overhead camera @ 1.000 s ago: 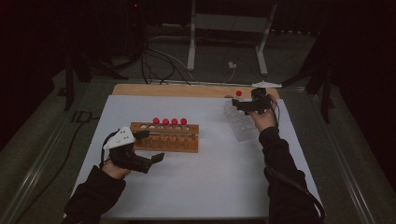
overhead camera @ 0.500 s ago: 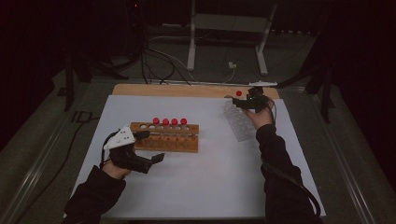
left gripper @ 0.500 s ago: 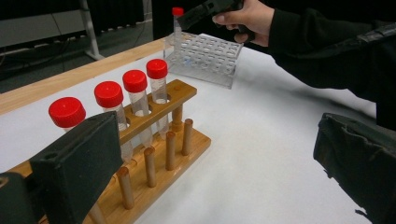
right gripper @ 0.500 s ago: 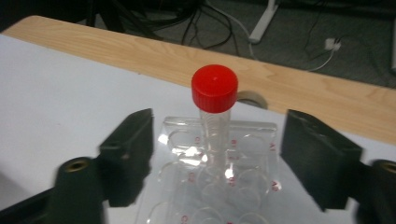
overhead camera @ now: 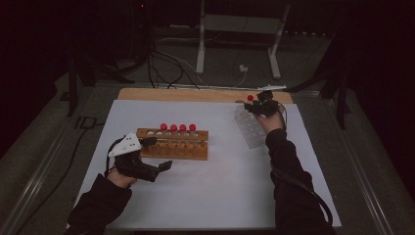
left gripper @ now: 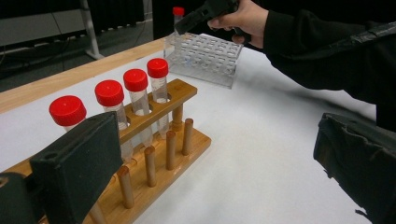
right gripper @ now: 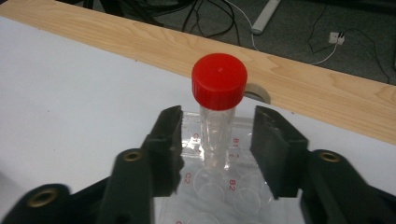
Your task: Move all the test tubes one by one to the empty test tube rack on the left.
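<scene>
Now the right gripper (right gripper: 217,140) has been closing around a red-capped tube (right gripper: 218,105), pads not yet touching it. Below it stands the clear rack (right gripper: 219,191). Left gripper (left gripper: 219,154) gapes wide beside the wooden rack (left gripper: 154,154).

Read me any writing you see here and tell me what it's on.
"B1" on the clear rack, in red
"B2" on the clear rack, in red
"C2" on the clear rack, in red
One more red mark by the tube, seemingly "C1", is partly hidden.
The wooden rack bears no writing.

red-capped tube (right gripper: 218,116) between closing jaws, clear rack (right gripper: 219,191)
</scene>
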`<state>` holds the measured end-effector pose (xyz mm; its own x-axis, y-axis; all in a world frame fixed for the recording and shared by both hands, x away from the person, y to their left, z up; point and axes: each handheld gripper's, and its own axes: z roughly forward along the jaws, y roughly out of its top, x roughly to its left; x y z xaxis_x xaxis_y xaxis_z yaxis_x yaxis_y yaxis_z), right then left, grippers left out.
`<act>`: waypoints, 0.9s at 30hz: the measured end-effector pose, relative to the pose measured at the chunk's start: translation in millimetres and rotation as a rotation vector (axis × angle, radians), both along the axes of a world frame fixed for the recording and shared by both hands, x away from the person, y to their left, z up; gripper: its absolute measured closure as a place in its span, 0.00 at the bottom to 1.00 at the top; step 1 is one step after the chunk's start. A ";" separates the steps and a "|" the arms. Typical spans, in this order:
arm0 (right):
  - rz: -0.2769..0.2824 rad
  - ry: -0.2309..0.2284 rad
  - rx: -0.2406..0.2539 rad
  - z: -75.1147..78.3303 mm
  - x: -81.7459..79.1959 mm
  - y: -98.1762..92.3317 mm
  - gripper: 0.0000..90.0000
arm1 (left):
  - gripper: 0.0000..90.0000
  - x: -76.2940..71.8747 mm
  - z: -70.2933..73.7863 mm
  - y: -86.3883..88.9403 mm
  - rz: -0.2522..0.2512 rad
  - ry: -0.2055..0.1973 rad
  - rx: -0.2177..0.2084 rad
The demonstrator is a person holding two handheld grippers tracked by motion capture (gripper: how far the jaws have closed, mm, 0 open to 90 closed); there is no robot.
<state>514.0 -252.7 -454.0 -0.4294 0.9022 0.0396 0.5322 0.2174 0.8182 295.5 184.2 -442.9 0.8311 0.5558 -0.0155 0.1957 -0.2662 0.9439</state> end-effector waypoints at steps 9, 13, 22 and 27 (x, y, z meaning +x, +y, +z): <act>-0.007 0.039 -0.007 2.0 5.6 2.5 0.78 | 0.02 0.0 -0.2 -0.9 -0.004 0.000 0.003; -0.008 0.035 -0.031 1.3 6.4 5.0 0.82 | 0.02 0.0 -0.7 -1.0 -0.003 0.002 0.004; -0.020 0.024 -0.064 1.5 4.9 8.8 0.84 | 0.02 -0.1 -0.8 -1.6 -0.009 0.004 0.009; -0.017 0.022 -0.075 3.9 3.3 9.7 0.84 | 0.02 0.1 -0.9 -1.7 -0.008 0.004 0.011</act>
